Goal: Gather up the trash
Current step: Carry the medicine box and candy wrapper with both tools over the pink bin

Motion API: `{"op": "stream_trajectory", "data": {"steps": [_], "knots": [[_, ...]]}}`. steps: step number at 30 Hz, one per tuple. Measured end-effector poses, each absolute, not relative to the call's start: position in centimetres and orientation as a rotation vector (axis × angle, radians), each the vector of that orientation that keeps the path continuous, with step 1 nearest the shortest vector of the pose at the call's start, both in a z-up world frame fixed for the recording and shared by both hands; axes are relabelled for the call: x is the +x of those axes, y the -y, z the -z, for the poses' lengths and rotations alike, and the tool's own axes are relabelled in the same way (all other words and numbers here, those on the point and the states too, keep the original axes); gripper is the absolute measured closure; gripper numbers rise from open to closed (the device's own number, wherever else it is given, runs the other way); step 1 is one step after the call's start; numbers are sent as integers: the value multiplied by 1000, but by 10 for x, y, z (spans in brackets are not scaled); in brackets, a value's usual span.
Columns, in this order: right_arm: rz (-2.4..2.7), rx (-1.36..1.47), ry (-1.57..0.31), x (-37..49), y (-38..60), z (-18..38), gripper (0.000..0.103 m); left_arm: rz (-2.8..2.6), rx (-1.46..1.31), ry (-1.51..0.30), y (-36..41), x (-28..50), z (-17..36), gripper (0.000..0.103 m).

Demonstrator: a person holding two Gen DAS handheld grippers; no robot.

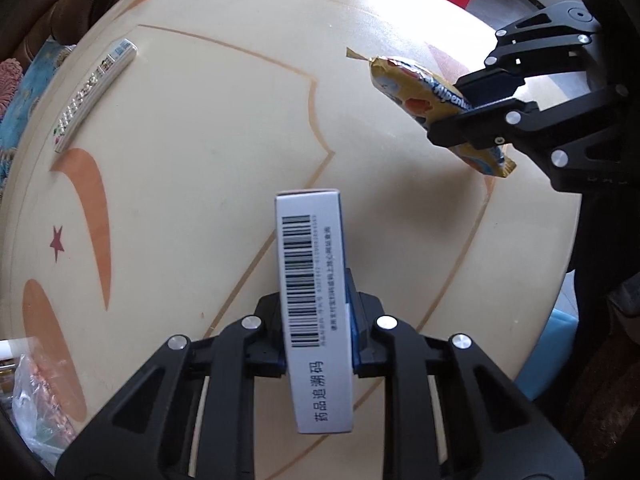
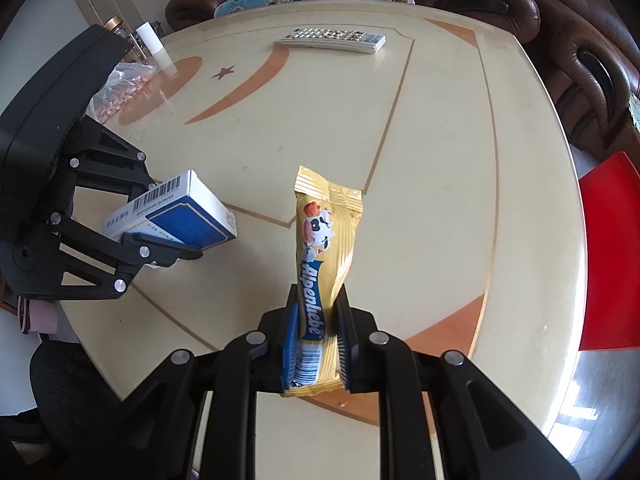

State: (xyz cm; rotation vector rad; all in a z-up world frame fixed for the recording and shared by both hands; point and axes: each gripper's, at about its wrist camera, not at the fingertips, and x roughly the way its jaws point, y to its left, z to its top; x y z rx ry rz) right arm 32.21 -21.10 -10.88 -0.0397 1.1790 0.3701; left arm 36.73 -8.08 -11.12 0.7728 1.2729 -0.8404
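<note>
— What have you got in your claws right now?

— Two things, one in each. My left claw (image 1: 318,344) is pinching one box (image 1: 314,300), white with a barcode down one side and a blue face; the pads press on its two broad sides and it sticks out ahead of the fingers, above the table (image 1: 200,120) rather than on it. My right claw (image 2: 316,344) is pinching one candy wrapper (image 2: 322,256), gold with a cartoon cow and blue lettering. The pads squeeze its lower end, and the rest stands up past the fingertips.

— Where are the two relative to each other?

— From the right camera, the box (image 2: 180,212) and the left claw (image 2: 160,244) sit off to the left side, over the near-left part of the table (image 2: 440,160). From the left camera, the wrapper (image 1: 420,92) and the right claw (image 1: 472,120) hang near the right edge. The two are well apart.

— Anything else on the table?

— One remote control (image 2: 334,38), lying flat near the far edge, just in front of the brown sofa (image 2: 500,4). One clear bag (image 2: 120,92) of something pinkish at the far-left edge, with one white tube (image 2: 154,46) standing beside it and one jar (image 2: 120,30) with a copper lid behind that. Past the right edge I count one red chair (image 2: 612,256). One small star (image 2: 223,73) is inlaid in the tabletop.
</note>
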Motion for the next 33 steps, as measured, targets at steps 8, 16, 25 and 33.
{"op": "stream_trajectory", "data": {"steps": [8,16,25,33], "knots": [[-350,-49,-1147,308,212,85,86,825,808,-1247,81,348,107,82],[-336,-80,-1072,272,203,37,86,790,769,-1134,73,313,54,82],[-327,-105,-1005,212,195,-7,86,791,757,-1025,69,255,6,82],[-327,-136,-964,148,187,-31,86,796,792,-962,65,194,-18,81]]}}
